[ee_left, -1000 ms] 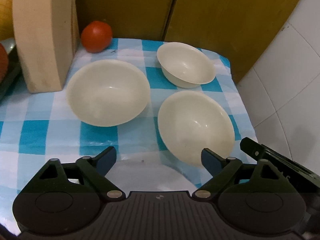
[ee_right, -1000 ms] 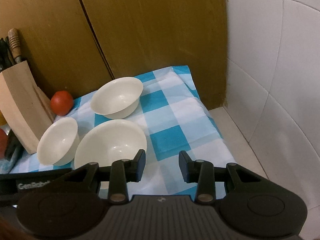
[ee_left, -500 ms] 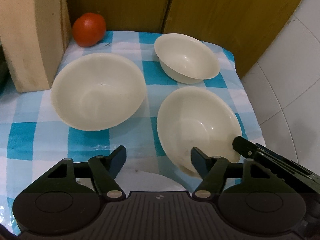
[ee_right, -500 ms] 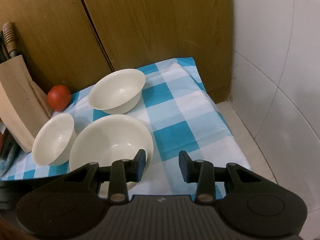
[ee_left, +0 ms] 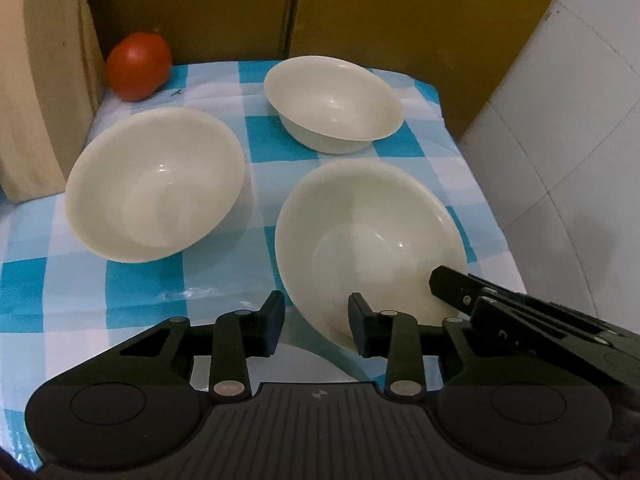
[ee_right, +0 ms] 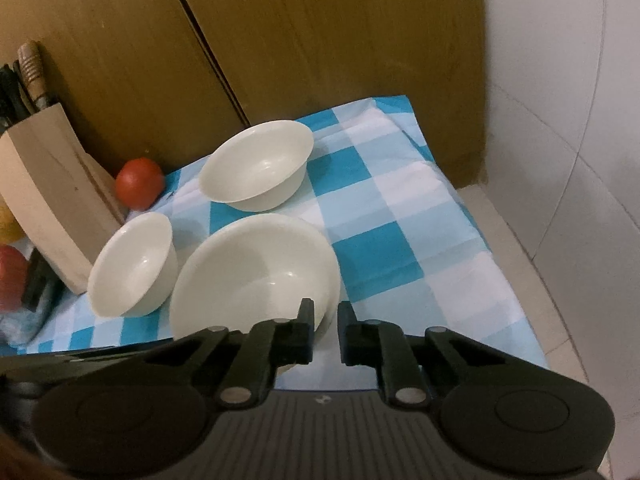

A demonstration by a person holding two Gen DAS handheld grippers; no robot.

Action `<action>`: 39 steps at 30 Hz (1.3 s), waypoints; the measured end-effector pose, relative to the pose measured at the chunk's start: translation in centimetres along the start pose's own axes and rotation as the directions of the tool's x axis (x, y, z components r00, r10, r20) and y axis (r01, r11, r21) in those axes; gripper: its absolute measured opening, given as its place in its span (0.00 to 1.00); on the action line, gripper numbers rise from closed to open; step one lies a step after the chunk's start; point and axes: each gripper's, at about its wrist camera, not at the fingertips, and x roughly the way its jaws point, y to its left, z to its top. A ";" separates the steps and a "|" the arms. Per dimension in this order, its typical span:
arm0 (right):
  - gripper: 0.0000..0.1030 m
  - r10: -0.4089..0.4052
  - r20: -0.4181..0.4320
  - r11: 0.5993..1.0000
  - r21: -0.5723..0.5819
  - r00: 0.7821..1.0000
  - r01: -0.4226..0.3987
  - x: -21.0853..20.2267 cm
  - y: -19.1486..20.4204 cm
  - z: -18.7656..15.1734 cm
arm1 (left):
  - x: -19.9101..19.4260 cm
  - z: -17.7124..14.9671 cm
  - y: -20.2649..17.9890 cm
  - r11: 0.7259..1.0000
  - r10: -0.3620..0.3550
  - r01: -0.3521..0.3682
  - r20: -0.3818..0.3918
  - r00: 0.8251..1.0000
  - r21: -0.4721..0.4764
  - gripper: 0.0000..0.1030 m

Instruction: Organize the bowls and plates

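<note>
Wooden cabinet doors (ee_right: 320,40) back our checked cloth (ee_right: 400,216), where our right gripper (ee_right: 325,330) straddles the near bowl (ee_right: 252,276) rim at twelve o'clock, jaws narrowed but not visibly clamped. Our left gripper (ee_left: 316,324) brackets its rim, half open and empty, with two more bowls (ee_left: 156,184) at eleven and one (ee_left: 334,102). Glazed rims could slip if we lift unevenly; we read no writing.
</note>
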 end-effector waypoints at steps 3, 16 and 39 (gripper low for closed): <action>0.12 0.010 -0.006 1.000 0.010 1.000 -0.010 -0.5 -0.2 0.0 | -0.3 0.0 -0.1 1.000 -0.025 0.025 -0.005 1.000 0.004 0.37; 0.19 -0.027 -0.007 0.999 0.030 1.000 0.027 -0.7 -1.9 -0.3 | -0.6 -0.3 -0.9 0.999 0.003 -0.004 0.015 1.000 0.036 0.59; 0.11 0.011 -0.040 0.998 0.060 0.999 -0.008 0.3 -1.8 -0.7 | 0.1 -0.6 -1.5 0.997 0.004 -0.005 0.013 1.000 0.072 0.39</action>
